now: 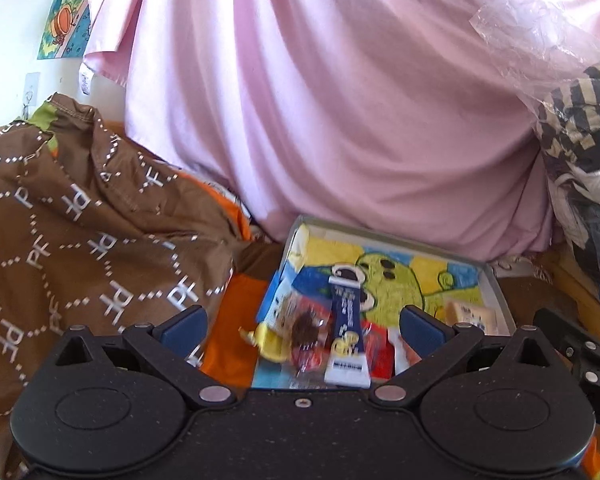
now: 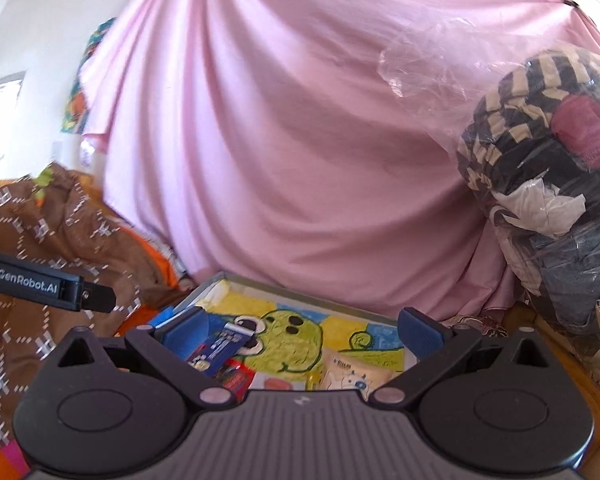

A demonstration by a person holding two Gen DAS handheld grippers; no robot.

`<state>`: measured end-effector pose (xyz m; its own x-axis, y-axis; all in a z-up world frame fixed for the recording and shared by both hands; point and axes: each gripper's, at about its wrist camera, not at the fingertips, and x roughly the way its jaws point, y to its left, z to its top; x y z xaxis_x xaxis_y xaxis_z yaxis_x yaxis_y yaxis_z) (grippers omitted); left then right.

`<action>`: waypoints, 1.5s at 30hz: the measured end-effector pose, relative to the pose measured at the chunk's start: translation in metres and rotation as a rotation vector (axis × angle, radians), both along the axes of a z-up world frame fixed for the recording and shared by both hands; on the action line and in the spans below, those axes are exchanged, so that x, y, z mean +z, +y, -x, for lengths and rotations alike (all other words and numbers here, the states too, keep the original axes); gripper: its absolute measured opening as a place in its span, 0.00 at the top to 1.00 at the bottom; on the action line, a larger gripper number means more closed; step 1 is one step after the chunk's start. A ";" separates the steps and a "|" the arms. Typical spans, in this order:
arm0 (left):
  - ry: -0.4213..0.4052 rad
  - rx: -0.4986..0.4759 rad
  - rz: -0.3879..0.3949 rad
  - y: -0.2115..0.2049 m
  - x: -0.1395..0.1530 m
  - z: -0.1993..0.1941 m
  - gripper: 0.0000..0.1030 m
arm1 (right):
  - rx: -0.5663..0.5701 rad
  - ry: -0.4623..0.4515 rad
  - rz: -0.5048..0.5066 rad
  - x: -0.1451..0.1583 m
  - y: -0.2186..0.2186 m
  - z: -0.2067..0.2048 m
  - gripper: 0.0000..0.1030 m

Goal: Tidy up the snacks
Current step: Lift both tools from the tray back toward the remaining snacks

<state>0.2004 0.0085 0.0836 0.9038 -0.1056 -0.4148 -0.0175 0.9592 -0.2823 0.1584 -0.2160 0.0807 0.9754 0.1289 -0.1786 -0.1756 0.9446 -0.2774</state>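
A shallow grey tray [image 1: 496,286] lined with a yellow, blue and green cartoon picture lies on the bed. A dark blue snack packet [image 1: 346,330] rests on a heap of small wrapped snacks [image 1: 300,332] at the tray's left, and a pale wrapped snack [image 1: 470,316] lies at its right. My left gripper [image 1: 302,326] is open above the heap, holding nothing. In the right wrist view the same tray [image 2: 300,292], blue packet [image 2: 220,350] and pale snack [image 2: 352,376] show. My right gripper [image 2: 302,334] is open over the tray, with nothing between its fingers.
A pink sheet [image 1: 340,100] hangs behind the tray. A brown patterned cover [image 1: 80,220] is bunched at the left over orange bedding [image 1: 232,332]. A clear plastic bag of clothes [image 2: 548,160] stands at the right. The left gripper's arm [image 2: 44,284] shows at the right view's left edge.
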 end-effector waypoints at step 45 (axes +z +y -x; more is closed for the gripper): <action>0.304 -0.278 -0.222 -0.014 -0.097 0.100 0.01 | 0.081 0.557 0.163 -0.112 -0.025 0.081 0.00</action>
